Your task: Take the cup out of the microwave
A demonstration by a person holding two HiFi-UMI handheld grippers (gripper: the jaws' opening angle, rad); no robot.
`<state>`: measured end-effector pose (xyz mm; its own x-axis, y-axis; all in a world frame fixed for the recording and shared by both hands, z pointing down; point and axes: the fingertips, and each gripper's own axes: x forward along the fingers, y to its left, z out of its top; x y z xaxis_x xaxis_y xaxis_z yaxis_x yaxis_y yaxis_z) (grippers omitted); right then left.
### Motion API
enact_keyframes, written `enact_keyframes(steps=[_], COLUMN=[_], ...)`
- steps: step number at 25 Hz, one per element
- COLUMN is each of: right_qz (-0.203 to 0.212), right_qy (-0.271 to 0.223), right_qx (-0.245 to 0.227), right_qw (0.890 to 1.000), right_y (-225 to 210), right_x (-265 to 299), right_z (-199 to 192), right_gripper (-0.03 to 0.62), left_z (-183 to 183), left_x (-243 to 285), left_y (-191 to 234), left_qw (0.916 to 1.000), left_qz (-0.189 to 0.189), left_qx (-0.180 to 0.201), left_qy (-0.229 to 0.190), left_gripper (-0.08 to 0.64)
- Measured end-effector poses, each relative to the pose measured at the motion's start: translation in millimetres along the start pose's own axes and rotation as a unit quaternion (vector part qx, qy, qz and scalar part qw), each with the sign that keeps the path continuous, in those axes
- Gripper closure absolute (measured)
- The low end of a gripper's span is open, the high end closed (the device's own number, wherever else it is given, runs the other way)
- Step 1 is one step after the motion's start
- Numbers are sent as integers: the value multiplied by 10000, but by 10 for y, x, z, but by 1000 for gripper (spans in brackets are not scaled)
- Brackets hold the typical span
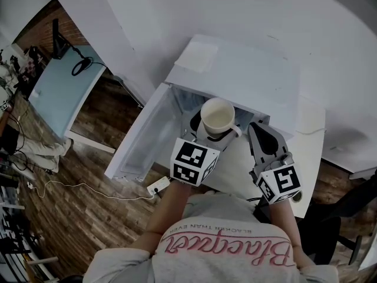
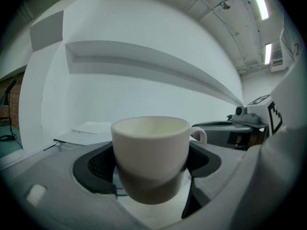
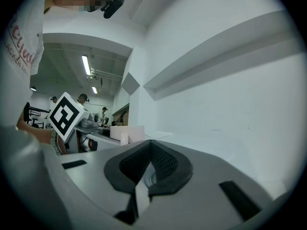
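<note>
A cream cup (image 1: 218, 115) with its handle to the right hangs upright at the open front of the white microwave (image 1: 235, 69), seen from above in the head view. My left gripper (image 1: 215, 128) is shut on the cup. In the left gripper view its dark pads (image 2: 98, 166) press both sides of the cup (image 2: 151, 157), which looks empty. Just right of the cup my right gripper (image 1: 259, 135) points the same way. The right gripper view shows that gripper (image 3: 146, 169) shut, with nothing between the meeting pads.
The microwave door (image 1: 141, 134) swings open to the left. The microwave stands on a white table (image 1: 312, 122) against a white wall. A power strip (image 1: 158, 186) and cable lie on the wooden floor. A pale blue desk (image 1: 59, 93) stands at the far left.
</note>
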<state>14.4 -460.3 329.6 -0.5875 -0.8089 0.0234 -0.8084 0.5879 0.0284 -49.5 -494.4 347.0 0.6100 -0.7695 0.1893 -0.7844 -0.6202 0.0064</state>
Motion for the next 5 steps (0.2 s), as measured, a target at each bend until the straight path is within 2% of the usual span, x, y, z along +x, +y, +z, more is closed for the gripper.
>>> enact_keyframes(steps=[5], right_qz=[-25], right_qy=[-7], right_qx=[31], right_qw=[10000], right_y=[-1], right_x=[12], right_z=[-13], right_gripper=[583], left_z=[6], left_x=[-3], left_y=[1], left_qw=[10000], left_qz=[-26], left_qx=[45], left_qy=[1], left_gripper=[126])
